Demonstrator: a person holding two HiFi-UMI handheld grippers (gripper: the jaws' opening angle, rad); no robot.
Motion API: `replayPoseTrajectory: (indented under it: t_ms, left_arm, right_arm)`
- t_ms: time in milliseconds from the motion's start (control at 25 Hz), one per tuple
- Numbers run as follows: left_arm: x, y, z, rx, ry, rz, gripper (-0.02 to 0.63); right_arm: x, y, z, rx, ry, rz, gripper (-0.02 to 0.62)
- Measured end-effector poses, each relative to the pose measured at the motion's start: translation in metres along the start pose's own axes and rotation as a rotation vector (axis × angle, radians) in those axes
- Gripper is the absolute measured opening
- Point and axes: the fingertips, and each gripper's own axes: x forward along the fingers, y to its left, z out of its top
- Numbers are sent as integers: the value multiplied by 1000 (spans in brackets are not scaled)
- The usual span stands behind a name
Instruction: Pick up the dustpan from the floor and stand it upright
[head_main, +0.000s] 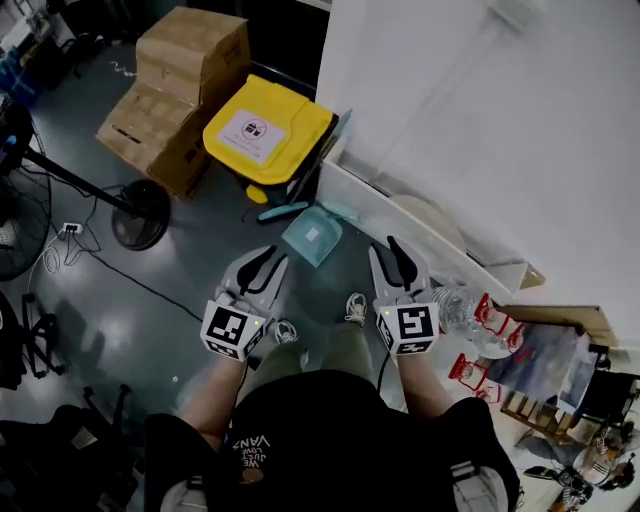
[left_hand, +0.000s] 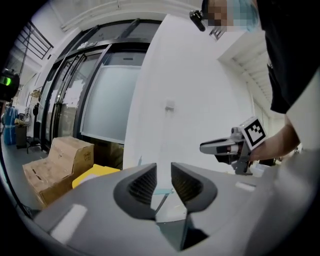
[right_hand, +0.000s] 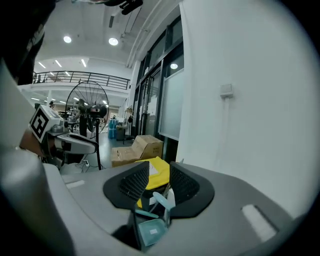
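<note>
- Reaching down from up here risks a poor catch — the teal plastic dustpan (head_main: 312, 235) sits on the grey floor (head_main: 180, 300), ahead of and well below both tools and just beside a yellow-lidded bin (head_main: 268, 130). A pinch on its thin wall could slip.
- Letting go before it balances could tip it back over.
- Left tool (head_main: 262, 254): jaws apart, holding and touching nothing.
- Right tool (head_main: 390, 250): jaws wide apart, likewise empty — the dustpan shows only far beyond its pads.

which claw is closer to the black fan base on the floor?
Left. In the head view the left claw hangs right of the fan base; the right claw is farther right again, past the dustpan.
</note>
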Motion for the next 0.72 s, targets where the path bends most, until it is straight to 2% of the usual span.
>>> replayPoseTrajectory:
  t_ms: [160, 240, 400, 720]
  left_arm:
    - [-13, -10, 23, 19, -27, -24, 141]
    - [-19, -15, 32, 24, -39, -35, 141]
    - [-33, -22, 45, 48, -57, -52, 135]
    - [-64, -36, 72, 88, -124, -75, 101]
  right_arm:
    - [-27, 4, 16, 26, -35, -19, 115]
    - [-37, 5, 22, 30, -46, -30, 54]
    - [-55, 9, 33, 48, -76, -46, 17]
    - [-74, 31, 46, 66, -106, -23, 2]
